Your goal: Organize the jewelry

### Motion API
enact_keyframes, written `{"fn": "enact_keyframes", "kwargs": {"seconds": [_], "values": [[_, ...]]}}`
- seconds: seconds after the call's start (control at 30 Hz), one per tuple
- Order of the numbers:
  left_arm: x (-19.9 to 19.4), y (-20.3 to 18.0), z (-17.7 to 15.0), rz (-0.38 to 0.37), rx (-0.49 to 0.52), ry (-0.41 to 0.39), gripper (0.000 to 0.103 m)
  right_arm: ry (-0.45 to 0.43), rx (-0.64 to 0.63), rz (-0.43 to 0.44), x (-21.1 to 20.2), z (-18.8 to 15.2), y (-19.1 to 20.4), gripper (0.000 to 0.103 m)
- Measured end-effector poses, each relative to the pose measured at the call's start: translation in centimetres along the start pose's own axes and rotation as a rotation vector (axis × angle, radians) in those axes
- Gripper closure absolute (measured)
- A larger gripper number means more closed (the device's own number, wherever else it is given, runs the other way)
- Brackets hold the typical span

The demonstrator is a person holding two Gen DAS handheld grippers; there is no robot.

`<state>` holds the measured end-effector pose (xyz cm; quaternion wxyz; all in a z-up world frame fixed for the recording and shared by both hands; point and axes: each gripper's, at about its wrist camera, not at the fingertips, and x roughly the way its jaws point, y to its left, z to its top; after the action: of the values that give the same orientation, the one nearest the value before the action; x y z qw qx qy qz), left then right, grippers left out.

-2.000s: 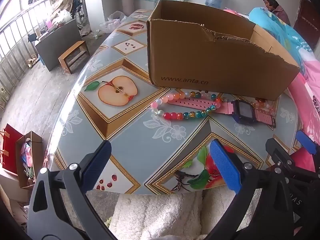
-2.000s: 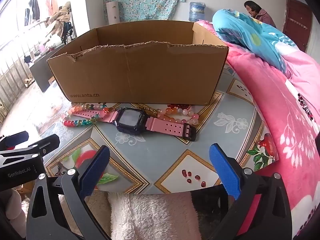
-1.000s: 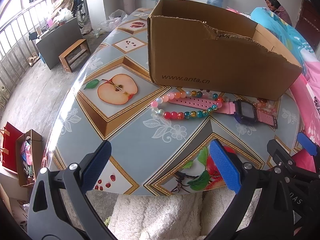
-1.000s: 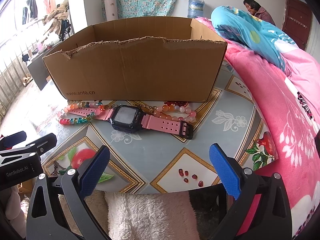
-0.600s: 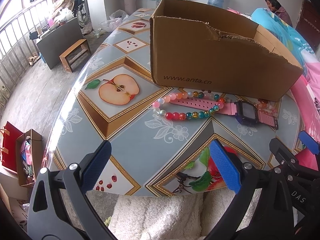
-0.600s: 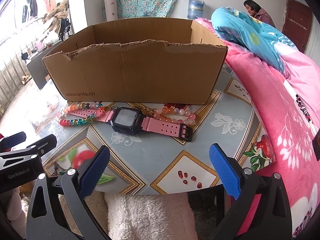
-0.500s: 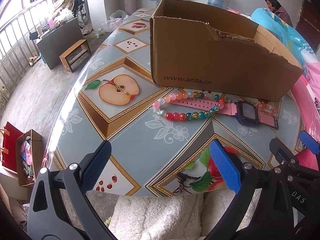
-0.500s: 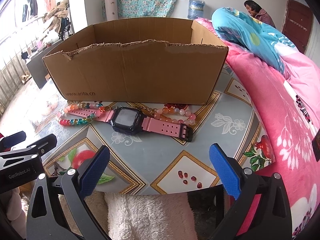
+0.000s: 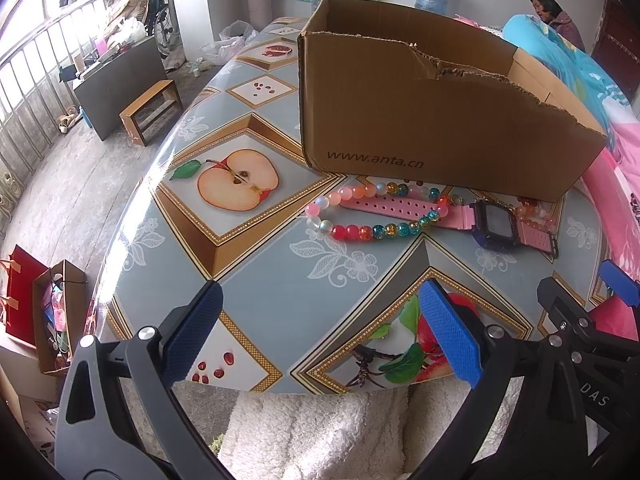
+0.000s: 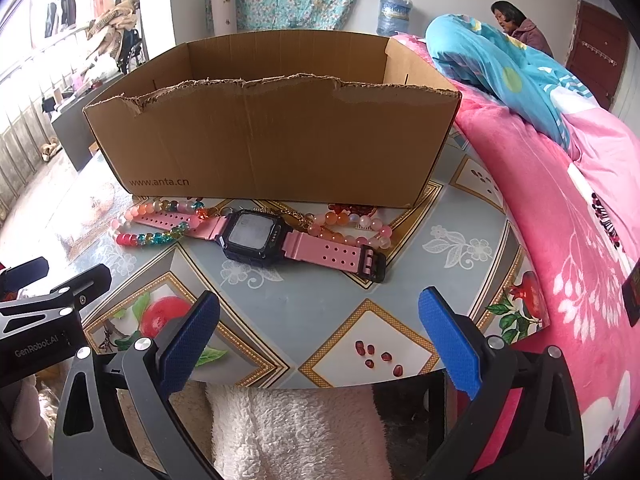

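A: Looking along the left gripper (image 9: 320, 332), I see both blue pads spread wide with nothing between them, hovering at the near edge of the round fruit-patterned table (image 9: 168, 216).

B: Same for the right gripper (image 10: 318, 330): jaws wide apart, empty, well short of the jewelry.

A: So where does everything lie?

B: In a row just in front of the open brown cardboard box (image 10: 272, 136). The pink-strapped digital watch with a dark case (image 10: 256, 236) is in the middle, the multicoloured glass-bead bracelet (image 9: 360, 232) loops around its left strap, and the peach-and-white bead bracelet (image 10: 352, 224) sits at its right strap, touching it. A fine gold chain (image 10: 298, 216) peeks out behind the watch, and some dark red beads (image 10: 356, 209) lie against the box.

A: What might go wrong?

B: Tangling, I'd judge. Lifting the watch could drag the multicoloured loop along, since the strap runs through it. Round beads may also roll out from between flat pads.

A: And obstacles?

B: The box's tall, ragged front wall stands directly behind the pieces, so anything must clear it. The pink floral blanket (image 10: 560, 208) crowds the right side.
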<state>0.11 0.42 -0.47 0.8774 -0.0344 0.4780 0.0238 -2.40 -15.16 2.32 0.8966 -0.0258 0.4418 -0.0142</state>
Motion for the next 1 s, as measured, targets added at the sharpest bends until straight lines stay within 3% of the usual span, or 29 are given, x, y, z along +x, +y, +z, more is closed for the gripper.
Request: {"fn": "enact_keyframes", "kwargs": {"seconds": [0.57,1.0], "values": [[0.8,0.3,-0.2,-0.011,0.003,-0.014,0.008,-0.041,0.029,0.035,-0.3,0.1,-1.0,0.006],[1.7,1.5,2.5,-0.042,0.051,-0.209,0.009,-0.123,-0.013,0.076,-0.3,0.8,-0.2,0.013]]}}
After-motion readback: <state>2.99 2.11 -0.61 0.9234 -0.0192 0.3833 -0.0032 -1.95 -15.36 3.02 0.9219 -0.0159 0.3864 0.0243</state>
